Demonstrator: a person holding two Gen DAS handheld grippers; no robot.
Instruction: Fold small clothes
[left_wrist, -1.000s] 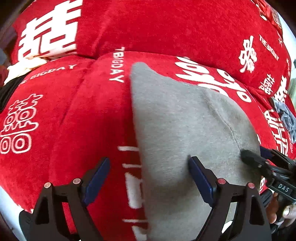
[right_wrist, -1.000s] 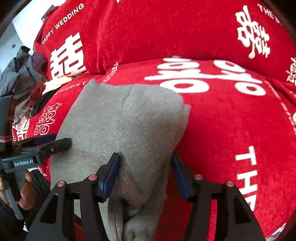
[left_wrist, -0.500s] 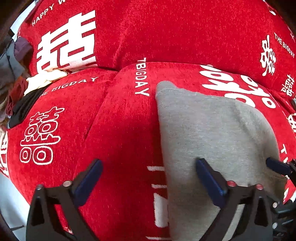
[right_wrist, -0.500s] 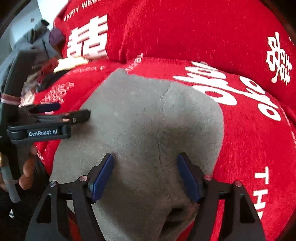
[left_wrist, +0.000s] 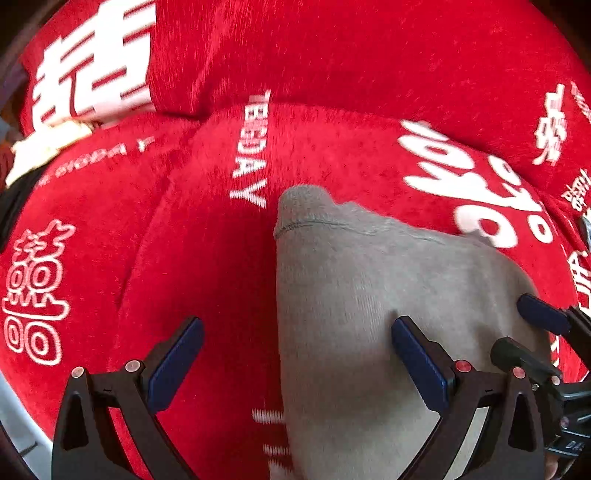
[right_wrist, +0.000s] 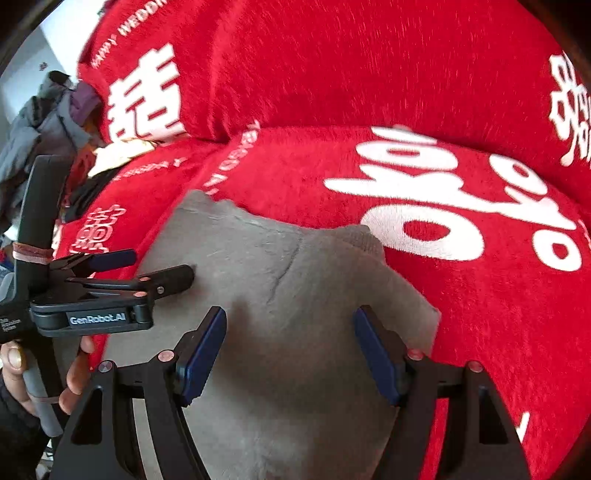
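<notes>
A grey knit garment (left_wrist: 369, 302) lies flat on the red sofa seat; it also shows in the right wrist view (right_wrist: 288, 288). Its far edge has a stitched hem with a small folded corner at the far left. My left gripper (left_wrist: 295, 354) is open over the garment's left edge, one finger over red fabric, the other over grey cloth. My right gripper (right_wrist: 290, 350) is open above the garment's near middle, holding nothing. The left gripper also shows in the right wrist view (right_wrist: 147, 269), and the right gripper in the left wrist view (left_wrist: 532, 332).
The sofa (right_wrist: 443, 295) has a red plush cover with white lettering, and its backrest (left_wrist: 332, 55) rises behind the seat. A pile of other clothes (right_wrist: 48, 110) lies at the far left end of the sofa.
Both grippers have drawn back towards the garment's near part and now sit close together over it. The right gripper has opened wider and moved left, off the bunched right edge. The garment lies flatter.
</notes>
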